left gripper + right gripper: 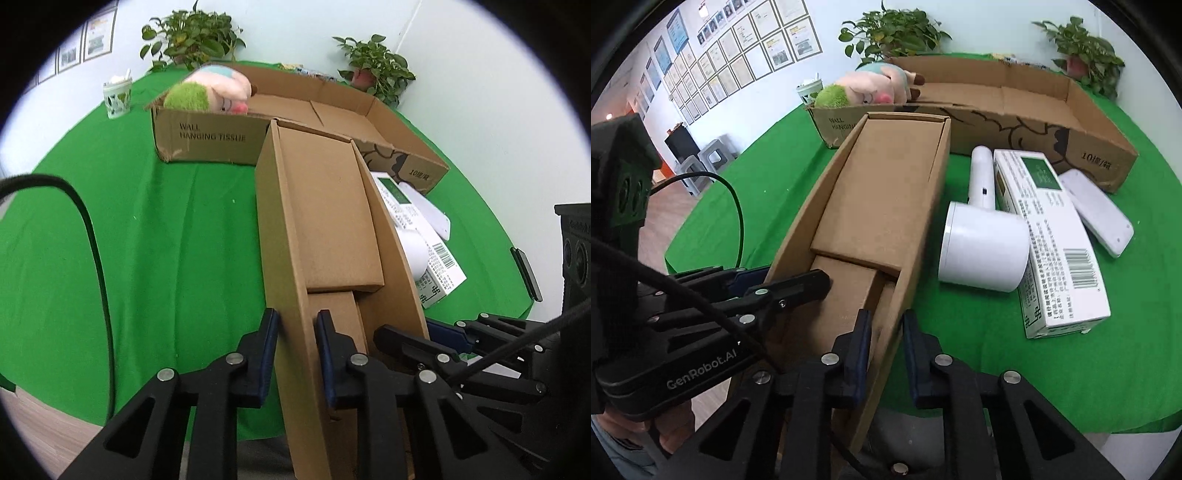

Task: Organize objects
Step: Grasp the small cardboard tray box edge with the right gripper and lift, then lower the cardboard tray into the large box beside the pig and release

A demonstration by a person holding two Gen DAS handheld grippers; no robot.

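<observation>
A long, narrow brown cardboard box [325, 206] [886, 184] lies open-topped on the green cloth, with a smaller brown insert inside it. My left gripper [297, 332] is shut on the near end of its left wall. My right gripper [886, 332] is shut on the near end of its right wall. Each gripper also shows in the other view: the right gripper [424, 332] and the left gripper [772, 278]. Beyond stands a big open carton [207, 136] [1100, 162] with a plush pig [221, 88] [871, 90] in its left end.
Right of the brown box lie a white hair dryer [982, 251], a white printed packet [1049, 229] and a flat white device [1097, 210]. A paper cup [118, 98] and potted plants [192, 37] stand at the back. A black cable [96, 240] hangs at left.
</observation>
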